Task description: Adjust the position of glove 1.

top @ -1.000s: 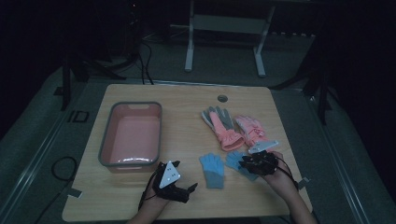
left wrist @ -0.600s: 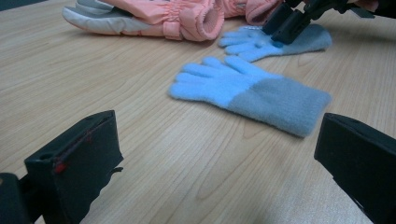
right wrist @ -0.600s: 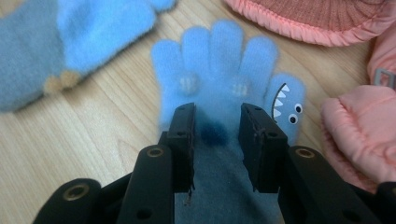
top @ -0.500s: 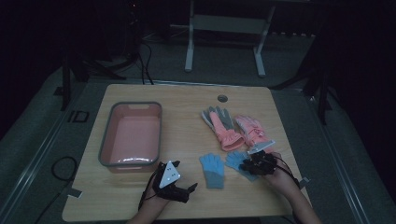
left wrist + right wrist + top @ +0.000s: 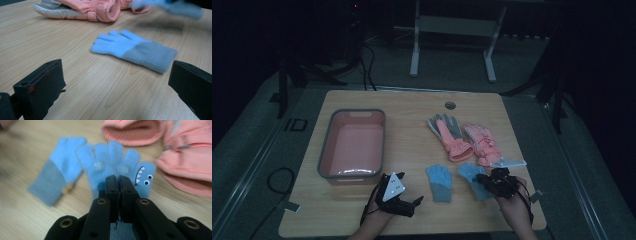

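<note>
Two grippers: right gripper [image 5: 119, 180] clenched on a blue glove [image 5: 112, 160]; left gripper [image 5: 112, 85] released, empty.

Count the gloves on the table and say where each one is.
4. Two pink gloves lie right of the pink tub; one blue glove lies flat nearer the person; the other blue glove is clamped in the right gripper.

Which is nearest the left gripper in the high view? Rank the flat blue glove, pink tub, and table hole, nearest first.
From the left gripper:
1. Flat blue glove, just to its right.
2. Pink tub, ahead on the left; nearly as close.
3. Table hole, at the far edge.
</note>
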Demonstrator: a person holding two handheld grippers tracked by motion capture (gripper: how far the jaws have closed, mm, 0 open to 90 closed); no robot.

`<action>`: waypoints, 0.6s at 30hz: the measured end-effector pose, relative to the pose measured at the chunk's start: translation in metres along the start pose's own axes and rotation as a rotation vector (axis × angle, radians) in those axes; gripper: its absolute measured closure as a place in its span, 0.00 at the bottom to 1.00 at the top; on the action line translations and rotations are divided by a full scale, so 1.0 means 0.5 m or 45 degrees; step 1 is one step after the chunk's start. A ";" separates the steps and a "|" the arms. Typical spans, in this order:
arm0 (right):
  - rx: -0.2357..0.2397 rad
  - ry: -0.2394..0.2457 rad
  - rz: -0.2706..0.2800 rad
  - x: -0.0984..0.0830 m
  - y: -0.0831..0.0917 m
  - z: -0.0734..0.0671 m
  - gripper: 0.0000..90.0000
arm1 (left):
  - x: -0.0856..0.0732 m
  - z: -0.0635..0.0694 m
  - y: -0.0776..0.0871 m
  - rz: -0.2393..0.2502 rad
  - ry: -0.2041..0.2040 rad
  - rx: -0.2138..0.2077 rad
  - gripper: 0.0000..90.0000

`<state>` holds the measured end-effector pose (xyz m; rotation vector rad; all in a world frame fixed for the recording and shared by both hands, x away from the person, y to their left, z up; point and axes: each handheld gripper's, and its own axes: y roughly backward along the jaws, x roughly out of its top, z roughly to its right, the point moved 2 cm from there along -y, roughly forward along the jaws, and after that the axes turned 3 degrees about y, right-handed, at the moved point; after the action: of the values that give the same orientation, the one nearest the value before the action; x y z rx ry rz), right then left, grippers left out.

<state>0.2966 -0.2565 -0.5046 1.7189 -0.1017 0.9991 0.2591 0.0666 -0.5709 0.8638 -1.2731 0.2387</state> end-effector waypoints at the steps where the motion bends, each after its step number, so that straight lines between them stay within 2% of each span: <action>1: -0.030 -0.041 0.029 -0.001 0.014 -0.006 0.97 | 0.000 0.000 0.000 -0.001 0.001 0.001 0.01; 2: -0.053 -0.094 0.057 -0.003 0.023 -0.007 0.97 | 0.000 0.000 0.000 -0.001 0.001 0.002 0.01; 4: -0.099 -0.147 0.070 -0.010 0.029 -0.010 0.97 | 0.000 0.001 0.000 -0.001 0.000 0.002 0.01; 5: -0.096 -0.194 0.066 -0.018 0.026 -0.009 0.97 | 0.000 0.001 0.000 0.000 0.000 0.002 0.01; 9: -0.142 -0.269 0.042 -0.042 0.008 -0.005 0.97 | 0.000 0.002 0.000 -0.001 -0.002 0.002 0.01; 13: -0.214 -0.292 0.031 -0.062 -0.006 -0.009 0.97 | 0.000 0.001 0.000 -0.001 -0.001 0.002 0.01; 16: -0.238 -0.317 0.008 -0.074 -0.025 -0.003 0.96 | 0.000 0.002 0.000 -0.001 -0.004 -0.001 0.01; 18: -0.252 -0.307 -0.014 -0.080 -0.040 -0.001 0.93 | 0.000 0.003 0.000 -0.001 -0.006 -0.001 0.01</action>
<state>0.2808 -0.2638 -0.5458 1.6483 -0.3353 0.7438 0.2581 0.0656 -0.5709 0.8647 -1.2770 0.2362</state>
